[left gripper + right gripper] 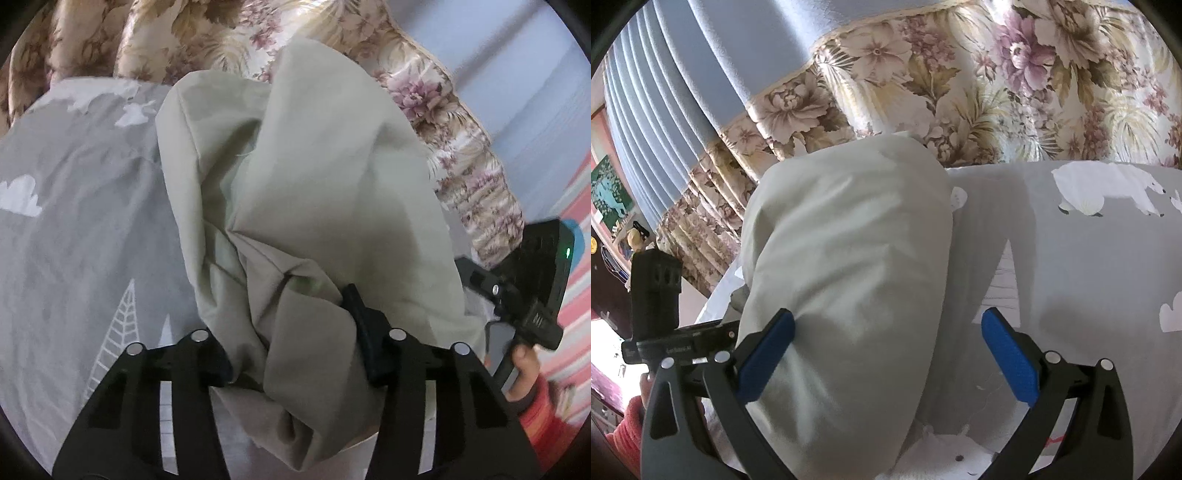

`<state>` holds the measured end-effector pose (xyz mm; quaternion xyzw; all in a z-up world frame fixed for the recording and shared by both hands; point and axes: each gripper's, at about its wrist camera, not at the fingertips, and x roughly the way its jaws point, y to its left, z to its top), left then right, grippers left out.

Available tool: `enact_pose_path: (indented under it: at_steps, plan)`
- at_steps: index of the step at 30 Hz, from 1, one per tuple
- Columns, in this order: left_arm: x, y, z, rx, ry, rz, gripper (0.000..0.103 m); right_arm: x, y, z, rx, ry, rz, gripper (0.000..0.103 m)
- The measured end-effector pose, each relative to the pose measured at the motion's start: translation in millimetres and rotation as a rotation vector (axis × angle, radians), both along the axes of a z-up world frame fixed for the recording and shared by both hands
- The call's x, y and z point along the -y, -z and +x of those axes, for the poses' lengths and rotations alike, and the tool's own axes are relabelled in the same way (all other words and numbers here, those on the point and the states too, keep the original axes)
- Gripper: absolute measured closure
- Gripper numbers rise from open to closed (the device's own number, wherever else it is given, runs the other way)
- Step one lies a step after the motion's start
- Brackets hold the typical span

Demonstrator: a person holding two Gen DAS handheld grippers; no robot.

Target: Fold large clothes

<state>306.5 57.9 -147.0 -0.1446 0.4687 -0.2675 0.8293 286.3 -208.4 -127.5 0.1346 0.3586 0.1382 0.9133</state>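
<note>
A large pale grey-green garment (295,192) hangs bunched over a bed with a grey sheet (81,206). My left gripper (291,350) has cloth heaped between and over its black fingers; its left fingertip is buried, so its grip is unclear. In the right wrist view the same garment (849,258) hangs as a smooth fold above the sheet (1071,266). My right gripper (888,354) is open, its blue pads (1008,358) spread wide; the left pad touches the fold's side. The right gripper also shows in the left wrist view (532,288), held by a hand.
Floral curtains (960,85) and a blue pleated curtain (683,92) hang behind the bed. The sheet carries white polar bear (1108,188) and cloud prints. A striped pink surface (576,236) lies at the right. The other gripper's body (657,295) stands at the left.
</note>
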Motion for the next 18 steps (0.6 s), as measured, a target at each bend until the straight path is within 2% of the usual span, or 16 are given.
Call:
enact_pose_path:
  at_steps: [3, 5, 7, 9, 11, 15, 18]
  plan:
    - [0, -1, -4, 0.019, 0.005, 0.026, 0.056, -13, 8, 7, 0.011, -0.018, -0.029, 0.002]
    - [10, -5, -8, 0.064, 0.008, 0.101, 0.057, -19, 16, 9, -0.015, -0.036, -0.018, 0.006]
    - [13, -8, -11, 0.094, 0.01, 0.147, 0.058, -22, 20, 8, -0.021, -0.054, -0.009, 0.015]
    - [15, -9, -11, 0.1, 0.008, 0.155, 0.059, -25, 19, 6, -0.014, -0.073, -0.044, 0.021]
    - [19, -11, -13, 0.122, 0.007, 0.182, 0.06, -27, 19, 3, -0.015, -0.082, -0.066, 0.024]
    - [29, -16, -20, 0.178, -0.02, 0.262, 0.068, -33, 17, -2, 0.024, -0.079, -0.103, 0.036]
    - [33, -20, -23, 0.204, -0.039, 0.294, 0.075, -29, 14, -6, 0.063, -0.087, -0.088, 0.045]
